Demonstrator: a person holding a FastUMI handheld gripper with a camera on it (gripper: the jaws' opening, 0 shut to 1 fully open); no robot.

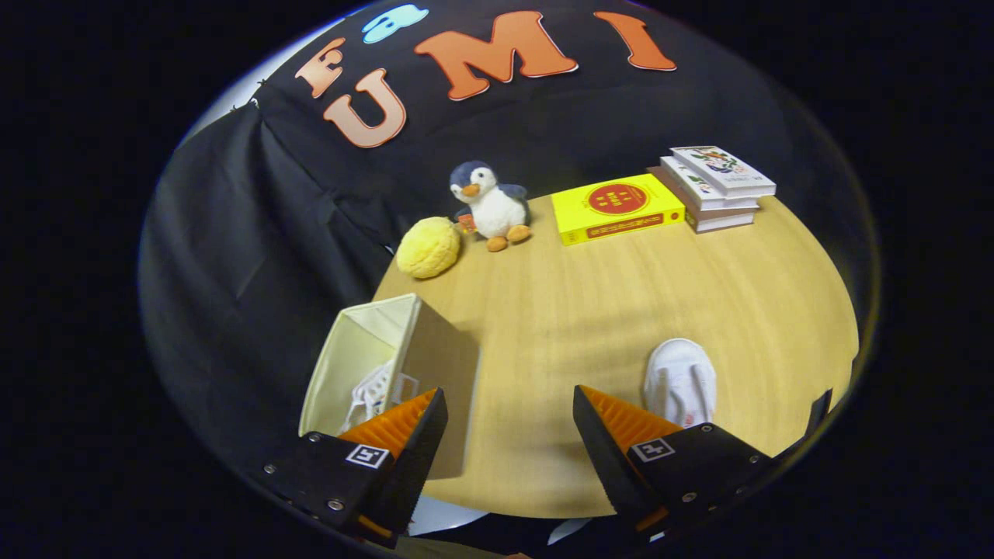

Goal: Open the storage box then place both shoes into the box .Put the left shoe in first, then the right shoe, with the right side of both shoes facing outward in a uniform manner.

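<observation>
An open beige storage box [419,341] stands on the wooden table [621,310], just ahead of my left finger. One white shoe [374,392] lies inside it, partly hidden by that finger. A second white shoe [683,380] sits on the table just beyond my right finger, toe pointing away from me. My gripper [509,411] is open above the table with nothing between its fingers, the box to its left and the loose shoe to its right.
At the far side of the table are a yellow fuzzy ball [428,247], a plush penguin [491,203], a yellow book [616,206] and a stack of books [718,186]. The table's left edge runs close beside the box.
</observation>
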